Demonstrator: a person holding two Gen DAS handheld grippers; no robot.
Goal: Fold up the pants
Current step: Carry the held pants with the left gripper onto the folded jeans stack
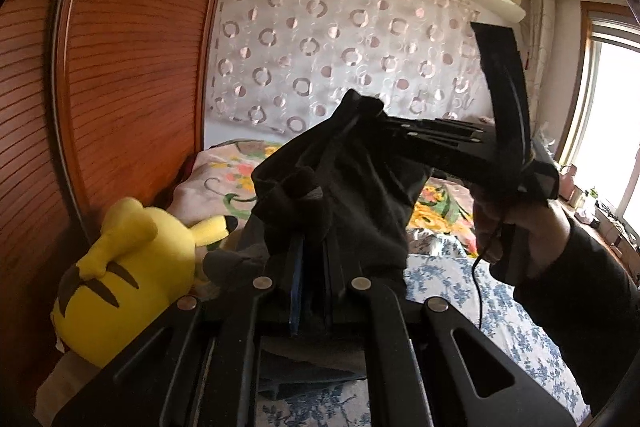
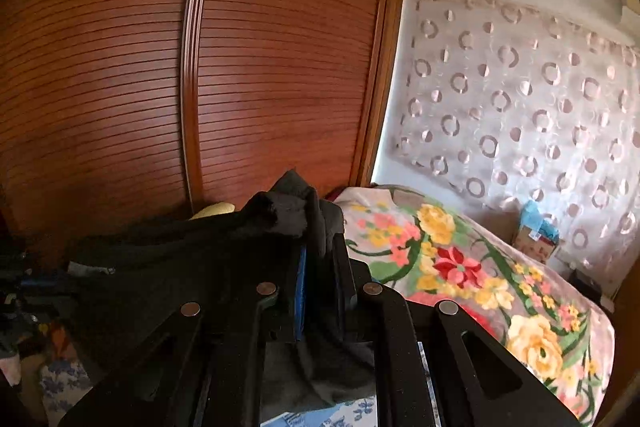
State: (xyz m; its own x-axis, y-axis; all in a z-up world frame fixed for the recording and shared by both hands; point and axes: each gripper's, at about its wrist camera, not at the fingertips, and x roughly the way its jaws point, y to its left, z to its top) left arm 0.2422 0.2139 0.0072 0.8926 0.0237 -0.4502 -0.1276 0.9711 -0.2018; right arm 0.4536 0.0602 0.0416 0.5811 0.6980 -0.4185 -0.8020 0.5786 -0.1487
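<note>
Starting at the left of the left wrist view, a yellow plush toy (image 1: 132,267) lies against the wooden wardrobe (image 1: 132,75), just beside the hanging cloth. If the black pants (image 1: 340,187) swing that way as they come down, they could drape over the toy and the fold would land crooked

In the middle, the left gripper (image 1: 310,227) has its jaws pinched nearly closed on a bunched edge of the pants, which are held up in the air above the blue-patterned sheet (image 1: 460,291). The bite looks thick and wadded, so I judge that some layers could slip out under the garment's weight

To the right, the right gripper (image 1: 372,111) reaches in from the side, gripped by a person's hand (image 1: 500,223), and is clamped on another bunched edge at the top of the cloth. Its own view shows the same: jaws almost closed with dark fabric (image 2: 296,219) pinched between the pads. The two grippers sit close together, so the cloth between them hangs slack and twisted; laying it down like this would probably trap wrinkles

Further right, the floral blanket (image 2: 460,267) lies rumpled on the bed, and an uneven surface could spoil a flat fold
</note>
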